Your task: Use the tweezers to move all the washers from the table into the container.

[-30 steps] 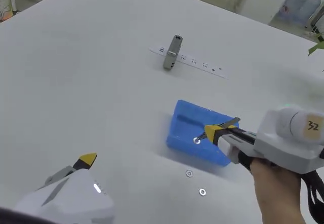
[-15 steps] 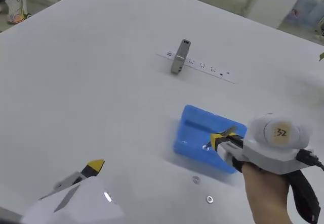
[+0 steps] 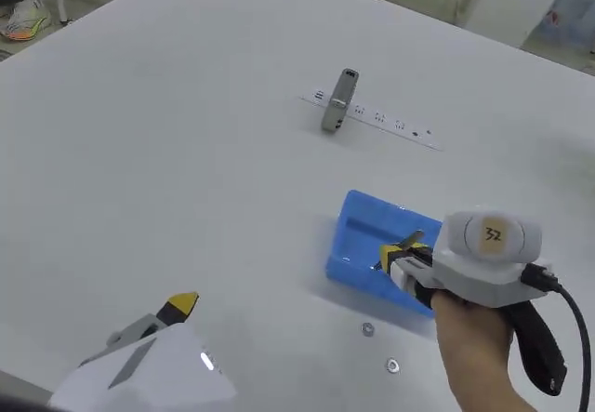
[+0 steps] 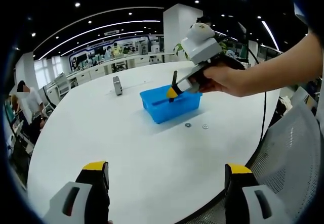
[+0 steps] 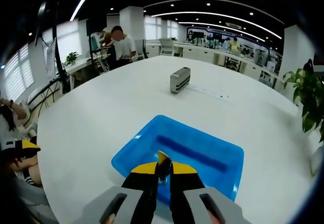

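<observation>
We see the right gripper [image 3: 395, 256] hanging over the blue container [image 3: 390, 209], its jaws pressed together on the tweezers [image 3: 414, 241]. In the head view the tweezers' long axis slants from upper right down to lower left, with the lower tip dipping inside the container's walls. In the right gripper view the container [image 5: 131, 153] spreads out just beyond the yellow jaw tips, and the tweezers [image 5: 163, 159] poke up between them. We cannot tell whether a washer sits in the tip; it is too small to read.

The left gripper [image 4: 166, 169] is wide open and holds nothing. It hovers low over bare table, well apart from the container on the person's left.

Two washers lie flat on the white table [image 3: 186, 152], outside the container. One washer [image 3: 368, 329] is just beside the container's near wall, and the other washer [image 3: 392, 365] lies a little closer to the person. Both sit below the right gripper in the head view, on the side towards the hand that holds it.

As we judge it, the coming move turns on this: the washers lie behind the tweezer tip, not ahead of it. The right gripper would have to draw back towards the person and tilt the tip down over the container's near wall to the closer washer. The right hand is much the nearer of the two
</observation>
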